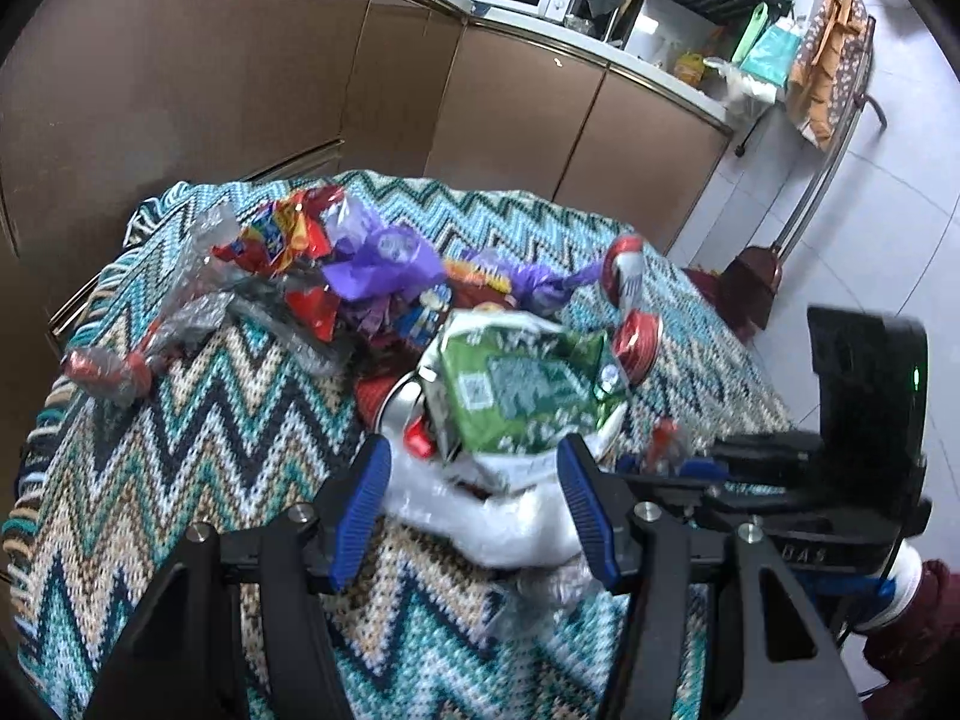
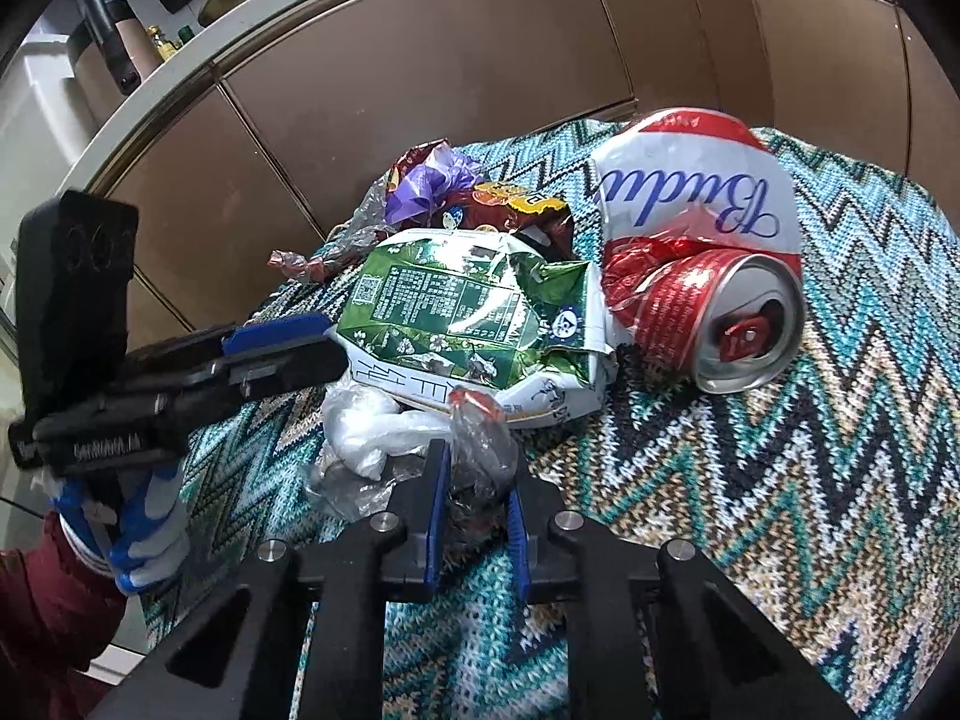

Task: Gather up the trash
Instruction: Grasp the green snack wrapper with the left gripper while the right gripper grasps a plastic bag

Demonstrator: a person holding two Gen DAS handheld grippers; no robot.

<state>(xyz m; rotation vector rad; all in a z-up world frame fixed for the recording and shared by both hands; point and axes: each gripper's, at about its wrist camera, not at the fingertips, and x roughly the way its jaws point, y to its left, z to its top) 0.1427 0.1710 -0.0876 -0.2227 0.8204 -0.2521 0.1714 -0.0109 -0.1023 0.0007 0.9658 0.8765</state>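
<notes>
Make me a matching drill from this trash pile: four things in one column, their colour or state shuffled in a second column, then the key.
Things:
1. crushed can
2. carton
3. right gripper
4. left gripper

States:
A. green and white, flattened
B. jaws apart over a white bag
C. red and white, dented, on its side
D. jaws shut on a clear wrapper

Pairs: 1-C, 2-A, 3-D, 4-B
</notes>
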